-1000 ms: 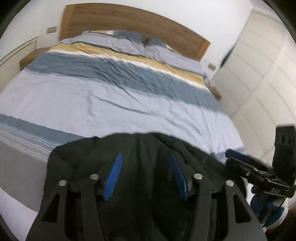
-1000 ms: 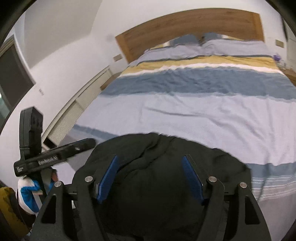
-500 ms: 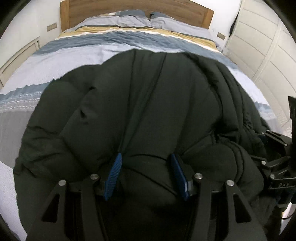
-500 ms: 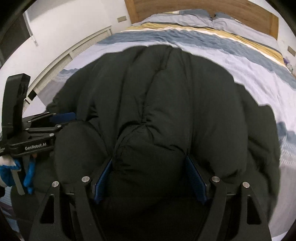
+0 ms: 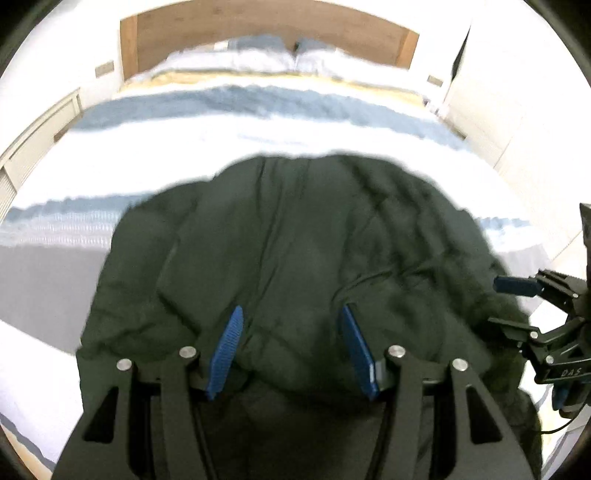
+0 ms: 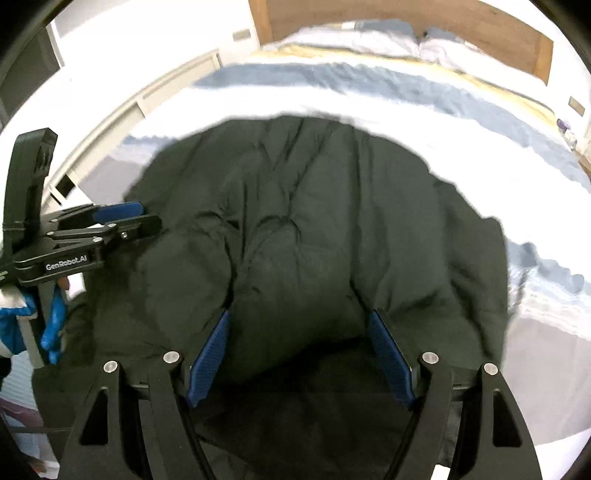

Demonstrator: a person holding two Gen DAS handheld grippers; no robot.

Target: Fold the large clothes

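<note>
You are gripping the near edge of the dark padded jacket (image 5: 295, 251) with both the left hand-held gripper (image 5: 291, 350) and right hand-held gripper (image 6: 299, 354), jaws partly closed on bunched fabric. It is lying rumpled on the near end of the bed (image 5: 258, 125), so you are barely starting; every fold is looking still undone.

The left wrist view is taken from low at the foot of the bed (image 5: 288, 147), just behind the left gripper (image 5: 291, 343), and is aimed up the bed toward the wooden headboard (image 5: 273, 26). The dark coat (image 5: 295, 240) is seen from very near and the lower half is filled by it. The right wrist view is taken from just beside it, behind the right gripper (image 6: 299, 347), and is turned a bit to the left. The coat, the bed and the headboard are shared by both views. Each gripper is also seen at the edge of the other view.
</note>
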